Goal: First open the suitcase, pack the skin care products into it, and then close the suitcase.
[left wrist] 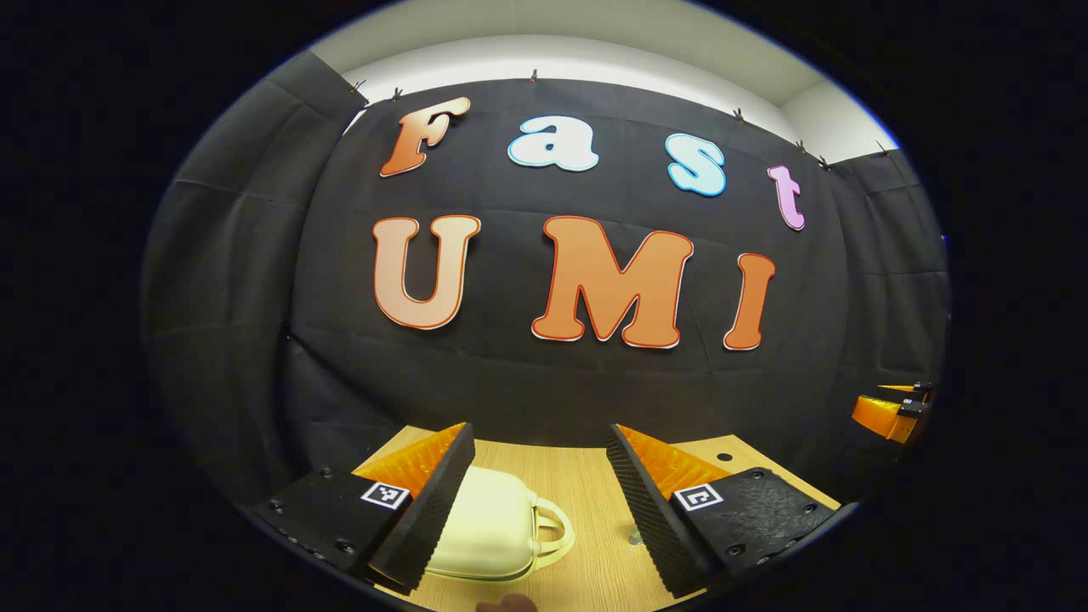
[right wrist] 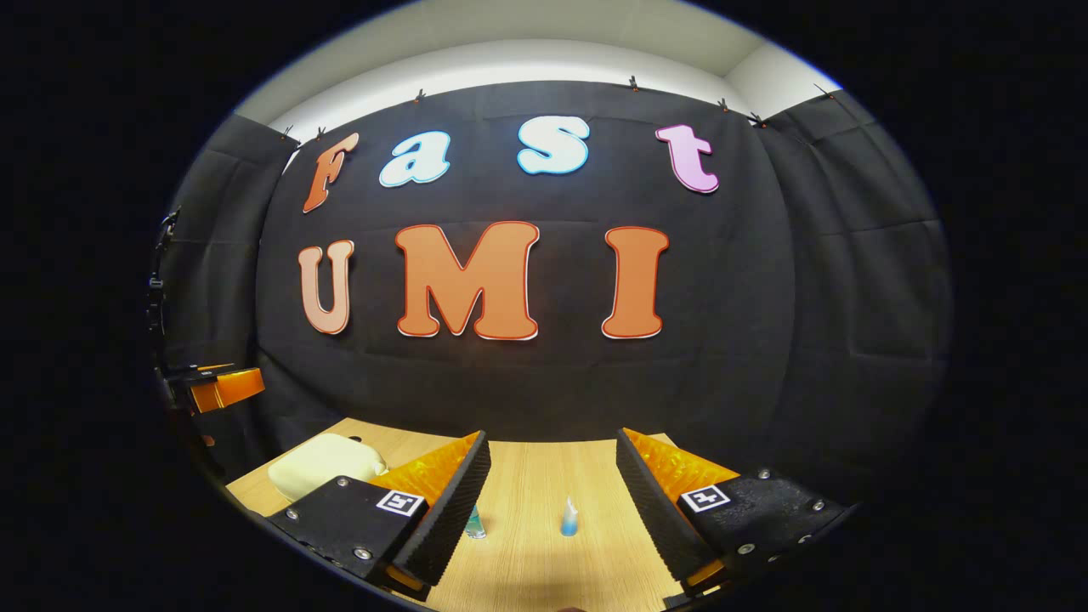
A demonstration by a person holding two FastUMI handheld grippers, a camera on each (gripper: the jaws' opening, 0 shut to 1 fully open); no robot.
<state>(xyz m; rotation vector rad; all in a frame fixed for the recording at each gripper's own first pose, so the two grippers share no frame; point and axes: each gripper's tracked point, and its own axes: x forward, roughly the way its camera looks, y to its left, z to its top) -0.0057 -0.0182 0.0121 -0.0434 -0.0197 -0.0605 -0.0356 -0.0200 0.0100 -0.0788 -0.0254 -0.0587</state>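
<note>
Left gripper (left wrist: 537, 501) fingers nearest the lens in the left gripper view: black ribbed pads, orange backs, spread wide, nothing between them gripped. Right gripper (right wrist: 552, 501) the same in the right gripper view: fingers wide apart, holding nothing.

Wooden table (left wrist: 586, 493) runs under both, light grain, backed by the black cloth wall.

Suitcase (left wrist: 497, 531): small, cream, hard-shell, lid closed, lying flat on the table with its handle (left wrist: 554, 527) pointing right in the left gripper view. Sits just behind the left gripper's left finger, partly hidden by that pad, not touched by either pad as far as visible. In the right gripper view the same suitcase (right wrist: 327, 463) lies at the far left of the table, well apart from the right gripper.

Skin care products: two small bottles standing upright on the table in the right gripper view. Blue-tinted bottle (right wrist: 569, 518) with a pointed cap sits between the right gripper's fingers, farther off. Clear greenish bottle (right wrist: 474, 523) is just beside the left finger pad, partly hidden.

Other gripper's orange finger shows at the edge of each view.
</note>
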